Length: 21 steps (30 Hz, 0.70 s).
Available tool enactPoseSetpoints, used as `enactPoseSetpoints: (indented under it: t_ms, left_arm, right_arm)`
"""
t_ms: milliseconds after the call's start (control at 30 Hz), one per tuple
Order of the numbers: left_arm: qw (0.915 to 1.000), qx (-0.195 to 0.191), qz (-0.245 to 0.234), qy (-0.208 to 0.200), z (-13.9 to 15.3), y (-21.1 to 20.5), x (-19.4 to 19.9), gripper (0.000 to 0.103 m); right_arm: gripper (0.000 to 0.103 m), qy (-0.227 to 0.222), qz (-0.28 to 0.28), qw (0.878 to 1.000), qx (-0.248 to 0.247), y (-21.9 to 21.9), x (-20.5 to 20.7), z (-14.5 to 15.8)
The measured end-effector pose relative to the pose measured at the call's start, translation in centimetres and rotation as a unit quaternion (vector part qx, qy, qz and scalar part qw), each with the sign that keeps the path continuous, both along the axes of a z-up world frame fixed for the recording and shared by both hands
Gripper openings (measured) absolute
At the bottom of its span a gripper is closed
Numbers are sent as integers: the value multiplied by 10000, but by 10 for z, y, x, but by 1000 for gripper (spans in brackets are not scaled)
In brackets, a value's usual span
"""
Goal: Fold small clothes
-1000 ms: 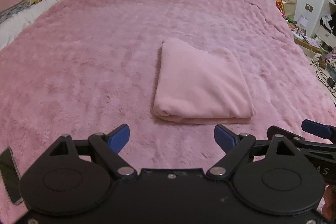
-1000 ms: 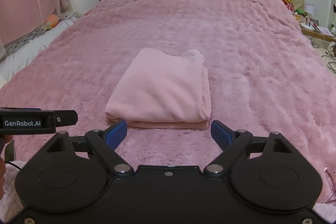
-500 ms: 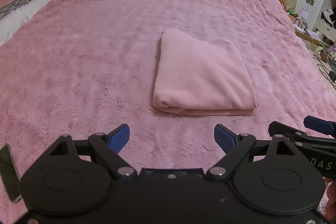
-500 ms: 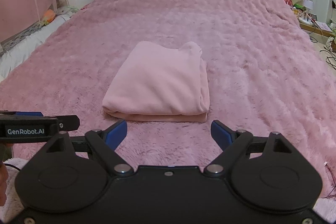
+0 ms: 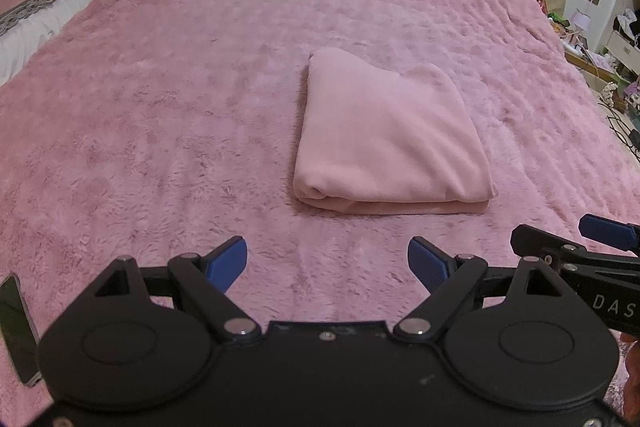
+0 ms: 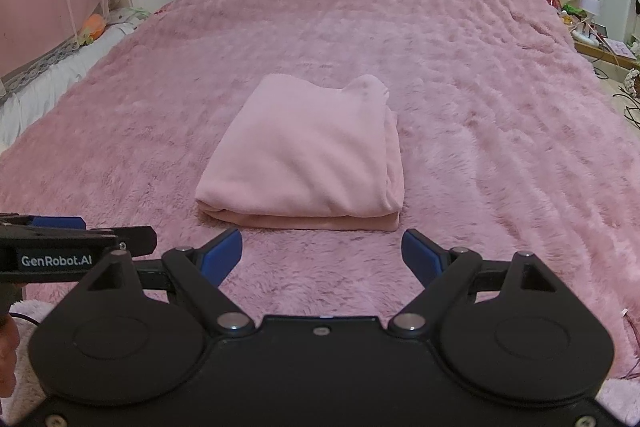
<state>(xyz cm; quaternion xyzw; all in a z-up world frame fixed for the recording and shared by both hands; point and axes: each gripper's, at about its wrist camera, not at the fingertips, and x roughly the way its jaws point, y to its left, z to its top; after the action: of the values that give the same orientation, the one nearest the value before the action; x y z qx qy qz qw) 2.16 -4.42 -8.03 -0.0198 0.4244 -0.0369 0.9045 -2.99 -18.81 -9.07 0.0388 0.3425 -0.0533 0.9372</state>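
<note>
A fuzzy pink plush bedspread (image 5: 168,115) carries the folded pale pink fleece garment (image 6: 308,163), lying compact mid-bed just beyond both tools. Nothing has shifted in the last second: left gripper (image 5: 327,261) and right gripper (image 6: 322,254) hang back, jaws spread and empty, so folding looks finished

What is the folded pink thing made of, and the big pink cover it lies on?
The folded pink garment looks like soft fleece: matte, smooth, with a short nap and rounded folds. The bed cover looks like long-pile plush or faux fur: its shaggy tufts lie in ripples. Neither fibre can be told for sure.
</note>
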Motion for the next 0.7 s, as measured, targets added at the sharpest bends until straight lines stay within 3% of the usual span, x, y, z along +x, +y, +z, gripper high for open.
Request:
enactPoseSetpoints:
  t_ms: [700]
  left_arm:
    - [9999, 67, -79, -31, -1, -5, -2, 93]
  right_arm:
    - [88, 39, 18, 10000, 17, 1, 0, -1]
